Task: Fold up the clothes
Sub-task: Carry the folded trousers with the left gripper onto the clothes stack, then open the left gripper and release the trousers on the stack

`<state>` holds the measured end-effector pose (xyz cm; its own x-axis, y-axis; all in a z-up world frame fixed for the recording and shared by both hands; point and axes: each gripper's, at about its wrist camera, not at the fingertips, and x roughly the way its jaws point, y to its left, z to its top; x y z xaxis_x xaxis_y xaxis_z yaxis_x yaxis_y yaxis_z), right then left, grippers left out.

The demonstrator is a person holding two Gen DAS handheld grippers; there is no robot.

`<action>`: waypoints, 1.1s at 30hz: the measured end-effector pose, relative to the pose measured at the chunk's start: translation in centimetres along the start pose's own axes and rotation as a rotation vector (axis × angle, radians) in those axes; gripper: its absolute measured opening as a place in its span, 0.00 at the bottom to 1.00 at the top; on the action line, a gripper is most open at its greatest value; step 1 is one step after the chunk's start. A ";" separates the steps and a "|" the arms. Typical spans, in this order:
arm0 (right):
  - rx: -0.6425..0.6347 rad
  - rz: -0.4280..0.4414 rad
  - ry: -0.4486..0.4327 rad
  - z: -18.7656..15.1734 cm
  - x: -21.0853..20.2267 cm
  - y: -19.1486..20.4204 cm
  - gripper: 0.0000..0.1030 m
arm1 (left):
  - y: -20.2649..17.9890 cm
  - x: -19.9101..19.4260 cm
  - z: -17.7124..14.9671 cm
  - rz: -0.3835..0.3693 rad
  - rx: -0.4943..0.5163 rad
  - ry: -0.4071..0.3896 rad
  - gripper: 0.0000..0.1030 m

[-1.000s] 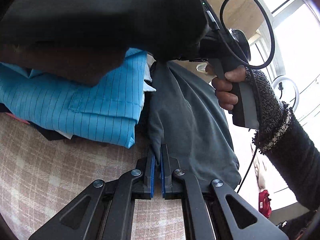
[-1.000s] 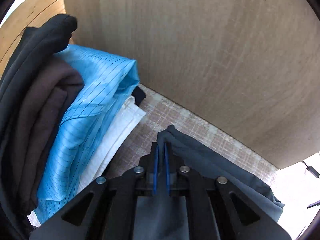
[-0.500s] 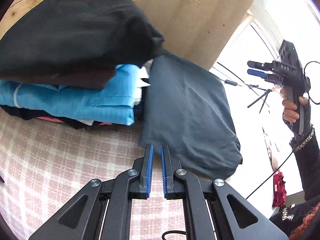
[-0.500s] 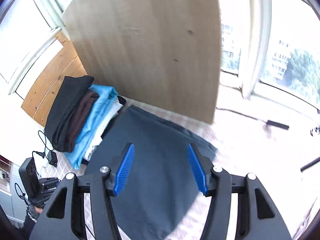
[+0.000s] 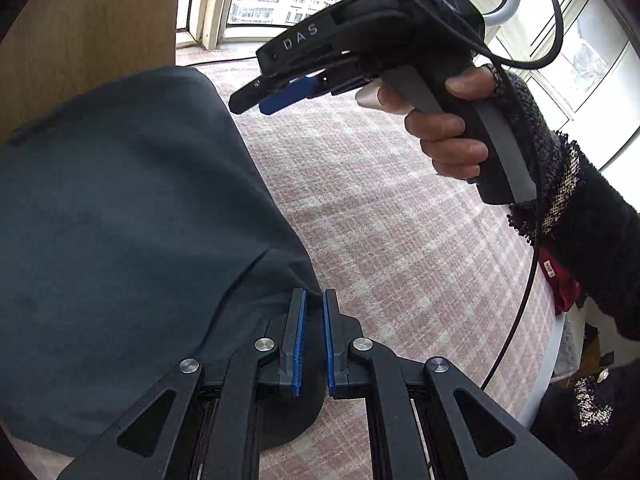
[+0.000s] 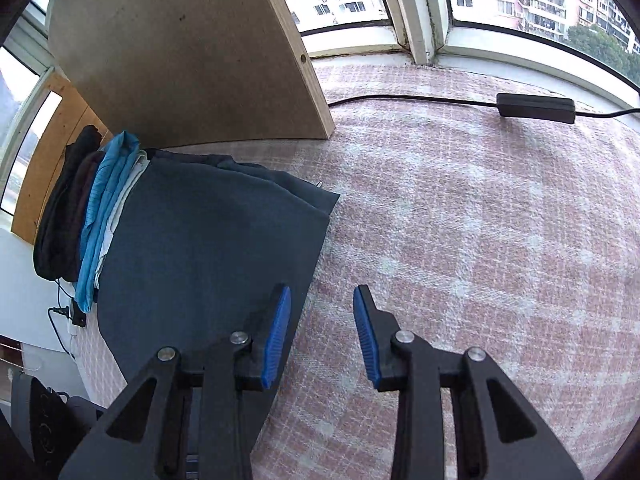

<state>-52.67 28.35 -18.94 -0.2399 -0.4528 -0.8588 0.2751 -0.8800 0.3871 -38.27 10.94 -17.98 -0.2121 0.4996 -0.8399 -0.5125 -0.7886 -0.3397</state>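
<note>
Dark grey-teal garment (image 6: 208, 248); pink-white plaid cloth (image 6: 460, 216) (beneath); blue pinstriped shirt (image 6: 102, 200) in stack.

A wooden board (image 6: 188, 52) stands upright; a black cable (image 6: 412, 99) crosses the checked cloth (image 6: 480, 220).

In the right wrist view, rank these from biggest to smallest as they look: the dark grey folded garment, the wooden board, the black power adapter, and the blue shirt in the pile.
1. wooden board and dark grey folded garment: similar, too close to rank
2. blue shirt
3. black power adapter
</note>
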 end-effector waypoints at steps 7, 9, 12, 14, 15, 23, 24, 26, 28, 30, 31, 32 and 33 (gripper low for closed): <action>-0.056 -0.071 0.004 4.6 3.8 0.4 0.21 | 1.3 0.5 -1.4 -0.012 -0.047 0.027 0.07; -0.058 -0.096 -0.037 5.5 3.0 0.2 0.21 | 1.2 0.1 -1.4 -0.007 -0.042 0.032 0.06; -0.032 -0.092 -0.105 5.5 0.2 -0.6 0.22 | 1.2 -1.7 -1.3 0.011 -0.037 0.015 0.06; 0.025 -0.017 -0.111 4.4 -1.2 -1.7 0.30 | 2.2 -4.3 -0.8 0.029 -0.063 -0.045 0.07; 0.042 -0.003 -0.110 3.7 -1.7 -2.1 0.36 | 3.3 -5.3 -0.5 0.057 -0.086 -0.070 0.09; 0.065 0.022 -0.065 1.5 1.2 -1.9 0.54 | 13.9 -9.2 2.4 0.339 -0.253 -0.162 0.16; 0.071 0.036 -0.057 1.7 2.1 -2.0 0.54 | 14.7 -8.7 3.1 0.379 -0.242 -0.157 0.16; 0.075 0.070 -0.050 1.8 2.7 -1.8 0.54 | 16.0 -7.5 4.8 0.460 -0.218 -0.151 0.25; 0.069 0.077 -0.049 1.8 3.0 -1.6 0.54 | 16.7 -7.0 5.2 0.492 -0.220 -0.140 0.28; 0.055 0.066 -0.057 1.5 2.6 -1.3 0.54 | 17.3 -6.7 5.3 0.512 -0.228 -0.127 0.28; 0.048 0.072 -0.065 1.4 2.2 -1.2 0.54 | 17.5 -6.5 5.4 0.522 -0.232 -0.120 0.28; 0.044 0.067 -0.068 1.3 2.1 -1.2 0.57 | 17.8 -6.4 5.4 0.532 -0.236 -0.113 0.29; 0.041 0.061 -0.072 1.2 1.9 -1.2 0.59 | 18.1 -6.2 5.5 0.543 -0.239 -0.107 0.30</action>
<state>-54.56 28.40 -20.63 -0.2905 -0.5131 -0.8077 0.2529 -0.8552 0.4524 -50.79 -4.46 -16.58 -0.4799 0.0267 -0.8769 -0.1088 -0.9936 0.0293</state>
